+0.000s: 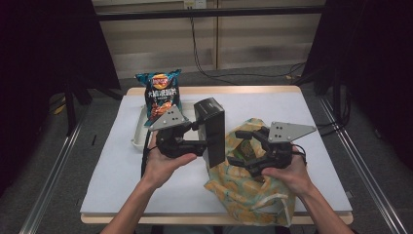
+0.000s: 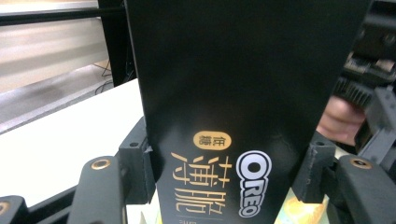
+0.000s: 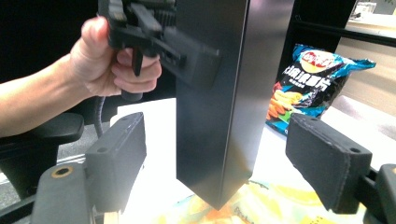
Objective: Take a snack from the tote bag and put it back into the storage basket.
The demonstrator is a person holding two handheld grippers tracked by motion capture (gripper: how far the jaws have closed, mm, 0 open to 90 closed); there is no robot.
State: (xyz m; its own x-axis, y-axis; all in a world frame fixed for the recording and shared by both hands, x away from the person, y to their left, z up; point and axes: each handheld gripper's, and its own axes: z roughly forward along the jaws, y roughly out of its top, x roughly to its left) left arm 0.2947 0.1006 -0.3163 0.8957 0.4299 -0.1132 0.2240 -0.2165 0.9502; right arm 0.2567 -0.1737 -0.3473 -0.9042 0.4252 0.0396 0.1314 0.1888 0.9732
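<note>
**Oreo box poised over the bag mouth**

The left tool (image 1: 207, 141) clamps the black Oreo box (image 1: 213, 129) upright, its lower end just above the yellow printed bag (image 1: 248, 187). Right of the box, the right tool (image 1: 242, 147) stands open at the bag's mouth. Unheld, the soft rim could fold inward and the box may snag it.

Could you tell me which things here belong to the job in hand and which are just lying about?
In the job: Oreo box, clamped by the left gripper; yellow bag beneath it; right gripper, open at the bag.

Lying about: crisp packet; white tray.
</note>
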